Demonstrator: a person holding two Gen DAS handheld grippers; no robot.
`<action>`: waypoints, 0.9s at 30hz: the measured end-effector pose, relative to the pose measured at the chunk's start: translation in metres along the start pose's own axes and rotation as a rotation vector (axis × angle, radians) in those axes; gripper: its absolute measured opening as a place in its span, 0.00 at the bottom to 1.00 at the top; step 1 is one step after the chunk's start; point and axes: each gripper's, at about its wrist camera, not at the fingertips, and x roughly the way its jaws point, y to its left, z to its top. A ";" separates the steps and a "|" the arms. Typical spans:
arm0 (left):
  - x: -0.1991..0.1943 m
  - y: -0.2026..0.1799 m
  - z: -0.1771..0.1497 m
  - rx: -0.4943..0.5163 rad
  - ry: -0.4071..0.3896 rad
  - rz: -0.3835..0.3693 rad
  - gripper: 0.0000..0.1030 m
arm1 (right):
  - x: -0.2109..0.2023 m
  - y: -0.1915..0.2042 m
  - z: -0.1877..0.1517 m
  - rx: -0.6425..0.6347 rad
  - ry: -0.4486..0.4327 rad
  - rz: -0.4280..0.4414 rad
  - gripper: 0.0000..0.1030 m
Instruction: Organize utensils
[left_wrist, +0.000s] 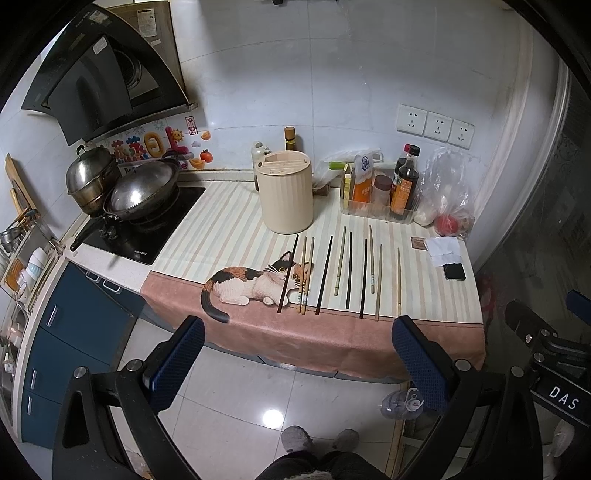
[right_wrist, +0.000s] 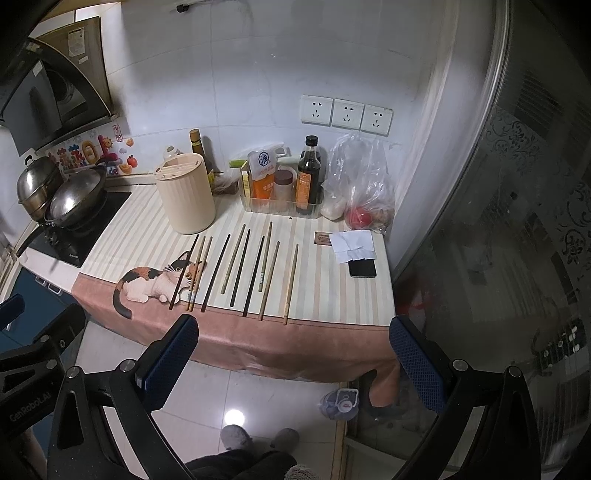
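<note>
Fingers (left_wrist: 421, 363) (right_wrist: 415, 363) of both grippers apart, empty; chopsticks (left_wrist: 349, 270) unobscured, holder (left_wrist: 285, 192) slots indistinct

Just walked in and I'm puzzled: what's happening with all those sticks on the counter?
A person stands at the counter with a hand-held gripper in each hand. The left hand-held gripper and right hand-held gripper are open and empty, short of the counter edge. Ten chopsticks lie in a row on the cloth, untouched, in front of the beige utensil holder.

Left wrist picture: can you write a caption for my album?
Chopsticks lined up on the cat tablecloth before a cream holder, open left gripper waiting above the floor.
</note>
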 end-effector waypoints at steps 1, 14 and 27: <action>0.001 -0.001 0.000 0.000 0.001 -0.001 1.00 | 0.000 -0.001 0.002 0.000 0.000 0.000 1.00; -0.001 -0.003 0.001 0.000 0.000 -0.002 1.00 | -0.001 0.003 0.004 0.001 -0.009 -0.002 1.00; -0.001 -0.006 0.003 0.001 -0.001 -0.007 1.00 | 0.000 0.004 0.004 0.005 -0.011 -0.003 1.00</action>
